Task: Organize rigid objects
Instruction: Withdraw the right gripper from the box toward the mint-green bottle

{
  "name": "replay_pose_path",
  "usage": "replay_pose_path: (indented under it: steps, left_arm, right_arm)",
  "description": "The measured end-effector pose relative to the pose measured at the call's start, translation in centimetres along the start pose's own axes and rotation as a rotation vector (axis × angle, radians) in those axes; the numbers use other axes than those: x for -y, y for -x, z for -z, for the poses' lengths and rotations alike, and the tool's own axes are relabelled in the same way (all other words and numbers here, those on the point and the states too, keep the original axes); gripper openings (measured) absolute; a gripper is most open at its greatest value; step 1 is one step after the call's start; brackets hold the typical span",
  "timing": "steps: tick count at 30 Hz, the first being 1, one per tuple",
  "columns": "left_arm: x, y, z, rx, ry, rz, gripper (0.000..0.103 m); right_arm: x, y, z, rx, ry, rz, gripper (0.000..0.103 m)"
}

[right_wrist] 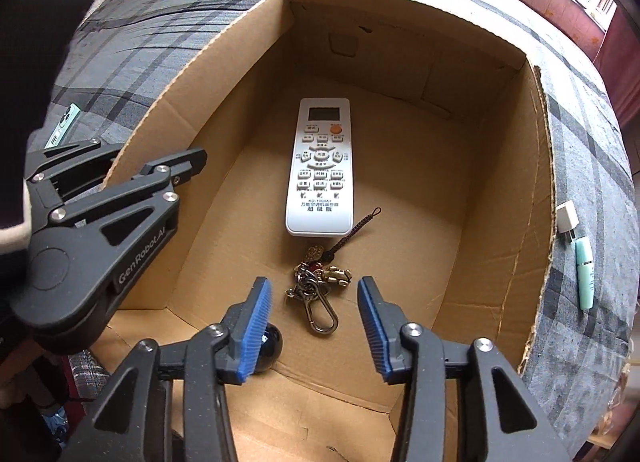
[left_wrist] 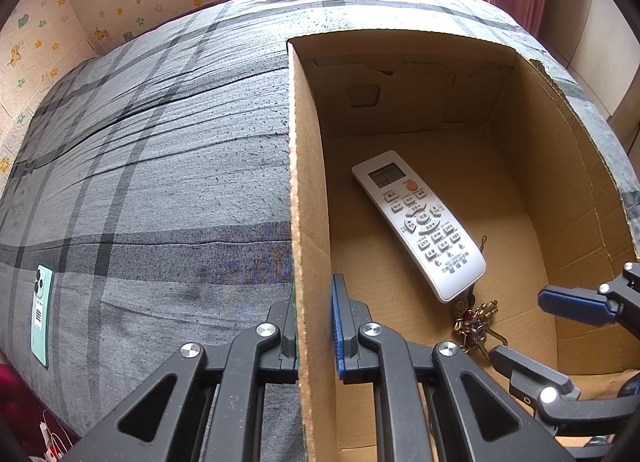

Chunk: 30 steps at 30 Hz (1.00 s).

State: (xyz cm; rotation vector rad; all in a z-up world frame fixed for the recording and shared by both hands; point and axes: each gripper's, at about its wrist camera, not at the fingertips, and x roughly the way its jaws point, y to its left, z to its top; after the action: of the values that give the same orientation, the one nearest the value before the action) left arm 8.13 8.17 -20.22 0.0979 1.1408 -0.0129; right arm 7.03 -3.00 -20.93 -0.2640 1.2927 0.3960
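Big cardboard box (right_wrist: 500, 166) sits on the bed (left_wrist: 160, 182), left gripper (left_wrist: 314, 326) clamped onto its side wall to steady it. Remote (right_wrist: 322, 166) and keychain (right_wrist: 320, 286) already lie inside. Right gripper (right_wrist: 314, 318) points steeply down over the keychain, fingers apart, holding nothing.

A dark ball (right_wrist: 269, 346) sits half hidden behind one blue pad (right gripper's).

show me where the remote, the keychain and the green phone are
remote (right_wrist: 320, 166): right wrist view, on its button pad.
keychain (right_wrist: 320, 318): right wrist view, on the large metal clasp.
green phone (left_wrist: 42, 314): left wrist view, on its back panel.
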Motion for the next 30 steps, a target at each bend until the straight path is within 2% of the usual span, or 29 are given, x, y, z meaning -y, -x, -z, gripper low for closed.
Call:
replay_pose_path:
  steps: [1,3,5,12,15,30]
  left_arm:
    - [0.0,0.0,0.0,0.000,0.000,0.000,0.012]
    - [0.0,0.0,0.0,-0.001,-0.002,-0.002,0.012]
    - [0.1,0.0,0.0,-0.002,-0.003,-0.003,0.012]
    - [0.1,0.0,0.0,-0.003,-0.002,-0.004,0.012]
    - [0.1,0.1,0.0,-0.003,-0.003,-0.006,0.012]
    - [0.2,-0.1,-0.1,-0.005,0.000,-0.007,0.012]
  right_arm:
    - [-0.1,0.3,0.1,0.012,0.004,0.006,0.059]
    - [-0.4,1.2,0.2,0.039,0.015,0.015,0.074]
    - [-0.7,2.1,0.2,0.061,0.024,0.029,0.077]
    - [-0.9,3.8,0.0,0.091,0.035,0.046,0.099]
    - [-0.9,4.7,0.2,0.110,0.036,0.044,0.102]
    - [0.4,7.2,0.8,0.170,-0.012,0.040,0.103]
